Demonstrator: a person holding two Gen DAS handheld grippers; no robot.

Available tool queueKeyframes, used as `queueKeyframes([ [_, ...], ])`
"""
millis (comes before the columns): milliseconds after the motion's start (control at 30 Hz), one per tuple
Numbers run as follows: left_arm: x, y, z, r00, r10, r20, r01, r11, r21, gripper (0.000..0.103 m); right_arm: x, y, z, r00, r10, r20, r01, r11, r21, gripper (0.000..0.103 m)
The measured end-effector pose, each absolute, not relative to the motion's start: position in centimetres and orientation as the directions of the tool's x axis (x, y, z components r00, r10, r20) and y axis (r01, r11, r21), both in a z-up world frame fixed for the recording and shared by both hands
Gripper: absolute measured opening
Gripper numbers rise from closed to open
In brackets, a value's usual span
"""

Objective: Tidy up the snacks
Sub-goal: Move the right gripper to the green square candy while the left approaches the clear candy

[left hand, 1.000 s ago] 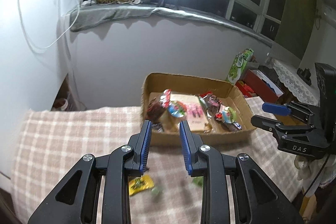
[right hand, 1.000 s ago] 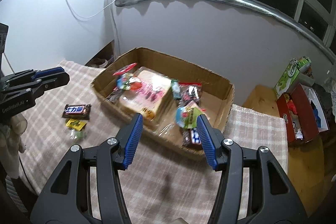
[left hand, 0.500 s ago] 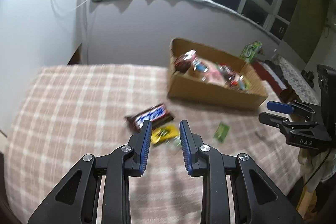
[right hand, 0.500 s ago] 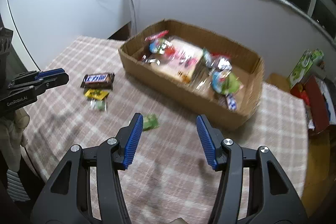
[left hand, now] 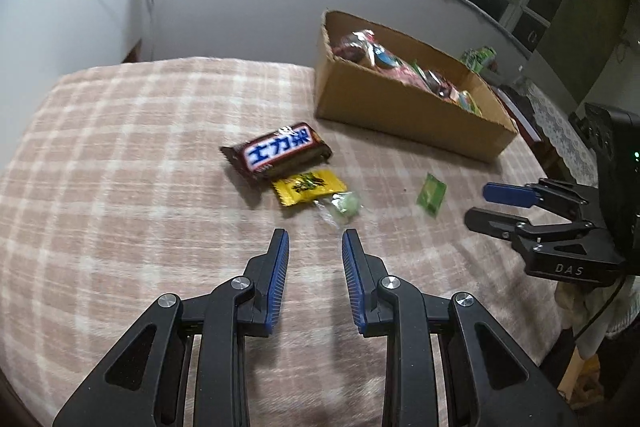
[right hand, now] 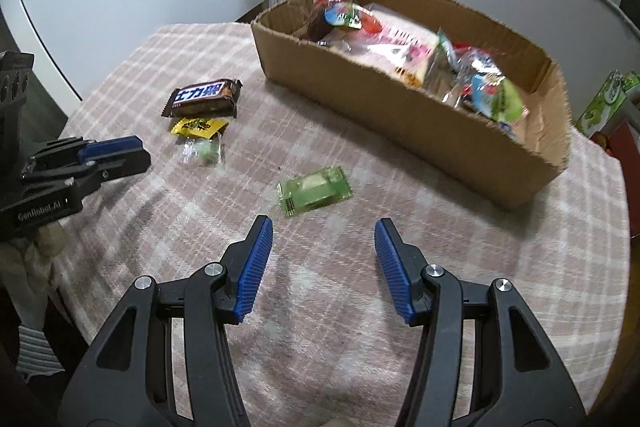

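The left gripper (left hand: 314, 233) hangs empty over the checked worktop (left hand: 120, 155), its jaws a narrow gap apart. The right gripper (right hand: 324, 223) is spread wider, also empty. Just beyond its tips the right view shows a flat green packet (right hand: 314, 191); the left view catches it small, off to the side. Ahead of the left gripper lie a clear-wrapped green sweet (left hand: 342, 207), a yellow sachet (left hand: 308, 186) and a brown chocolate bar (left hand: 278, 153), close together. Farther back, the cardboard box (right hand: 400, 99) holds blurred snacks; only the right view looks well inside.
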State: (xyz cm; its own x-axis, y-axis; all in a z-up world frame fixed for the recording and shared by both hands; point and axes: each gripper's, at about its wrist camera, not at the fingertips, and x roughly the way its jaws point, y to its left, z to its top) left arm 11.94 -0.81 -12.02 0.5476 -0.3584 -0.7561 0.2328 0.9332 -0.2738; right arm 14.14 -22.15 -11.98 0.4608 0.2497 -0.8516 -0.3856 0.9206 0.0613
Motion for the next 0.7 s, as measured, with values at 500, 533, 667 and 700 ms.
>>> queueKeyframes([
  [500,14.1,-2.1,-13.5,0.506,-0.364,-0.782,0.256,0.929,-0.267,0.026,16.5,-21.2,-14.2,0.399,0.281,-0.873,-0.384,0.915,0.119,0.053],
  [533,14.3,-2.1,-13.5,0.507,-0.363,-0.782,0.258,0.929,-0.263,0.026,16.6,-21.1,-14.2,0.398,0.283,-0.873,-0.385,0.915,0.121,0.053],
  [667,14.7,-2.3,-13.4,0.510,-0.363,-0.780,0.269,0.928,-0.256,0.026,17.1,-20.6,-14.2,0.400,0.282,-0.872,-0.389,0.914,0.117,0.053],
  [700,14.8,-2.4,-13.4,0.509,-0.365,-0.779,0.275,0.927,-0.255,0.026,17.2,-20.4,-14.2,0.400,0.283,-0.872,-0.390,0.913,0.117,0.053],
])
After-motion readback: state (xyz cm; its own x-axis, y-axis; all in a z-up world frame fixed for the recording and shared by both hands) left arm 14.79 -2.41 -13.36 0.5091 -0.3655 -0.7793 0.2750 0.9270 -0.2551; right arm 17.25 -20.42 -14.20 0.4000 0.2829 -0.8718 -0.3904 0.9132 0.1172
